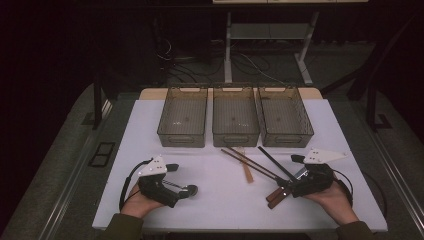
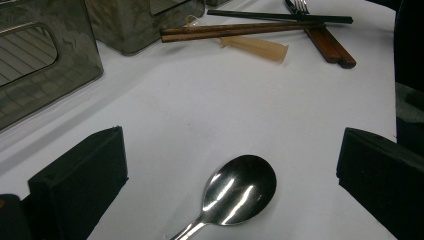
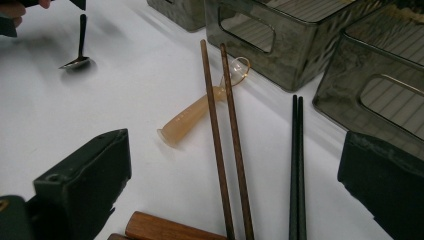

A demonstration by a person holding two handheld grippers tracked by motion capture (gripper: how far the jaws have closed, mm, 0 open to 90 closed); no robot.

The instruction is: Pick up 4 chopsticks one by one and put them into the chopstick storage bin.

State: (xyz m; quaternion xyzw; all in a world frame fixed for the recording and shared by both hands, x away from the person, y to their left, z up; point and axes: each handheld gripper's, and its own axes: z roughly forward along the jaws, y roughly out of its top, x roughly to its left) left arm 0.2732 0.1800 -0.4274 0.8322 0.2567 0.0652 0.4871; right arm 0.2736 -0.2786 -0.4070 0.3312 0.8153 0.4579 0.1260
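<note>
While the left gripper (image 2: 227, 165) is sitting low over the white table (image 1: 215, 200), its two black jaws are standing wide apart with the polished steel spoon (image 2: 240, 189) lying between them — bowl up, touching neither jaw. In the high view the spoon is lying at the near left of the table, just beside the left hand (image 1: 142, 202); its handle is running out of the left gripper view at the bottom edge.

The right gripper (image 3: 235, 185) is also resting with jaws apart and nothing clamped between them. A cluster is lying in front of it: a pair of brown wooden chopsticks (image 3: 227, 150), a pair of thin black chopsticks (image 3: 297, 165) just beside them, and a translucent amber plastic spoon (image 3: 192, 116) passing under the brown pair. A reddish wooden handle (image 3: 170, 231) is showing at the bottom edge — cut off, so what it belongs to cannot be told from there; the left gripper view is showing fork tines (image 2: 300, 5) near two such handles.

Three smoky transparent plastic bins (image 1: 235, 117) are standing side by side at the far edge, well apart from the steel spoon. The room behind is too dark to make out.
</note>
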